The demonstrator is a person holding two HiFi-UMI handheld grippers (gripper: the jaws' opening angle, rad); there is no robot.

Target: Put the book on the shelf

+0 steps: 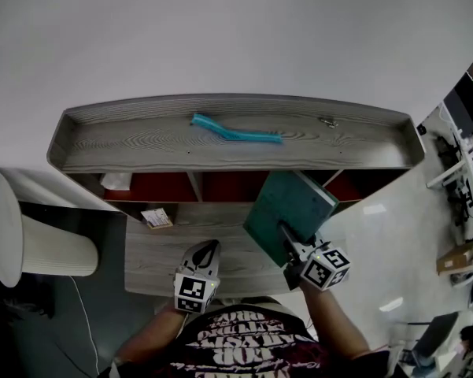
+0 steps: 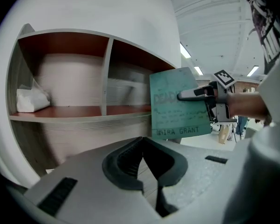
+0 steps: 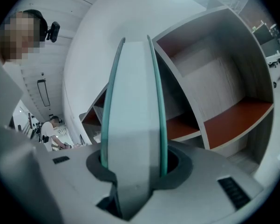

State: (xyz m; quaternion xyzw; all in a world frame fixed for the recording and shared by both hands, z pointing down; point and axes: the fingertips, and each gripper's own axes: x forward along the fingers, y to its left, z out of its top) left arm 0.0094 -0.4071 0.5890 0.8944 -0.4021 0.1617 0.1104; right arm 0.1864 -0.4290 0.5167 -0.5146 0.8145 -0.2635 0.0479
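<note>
Book (image 1: 293, 207) in teal covers hanging in the air before the shelf (image 1: 142, 144)
The right hand-held gripper (image 1: 286, 236) is clamping one edge, its jaws pressing on both covers with the pale page block between them. It is holding the book tilted near the right end of the shelf's openings. The cover is showing dark print: "DEAD…" and, lower, "MIRA GRANT". The left hand-held gripper (image 1: 211, 246) is carrying nothing, jaws together.
</note>
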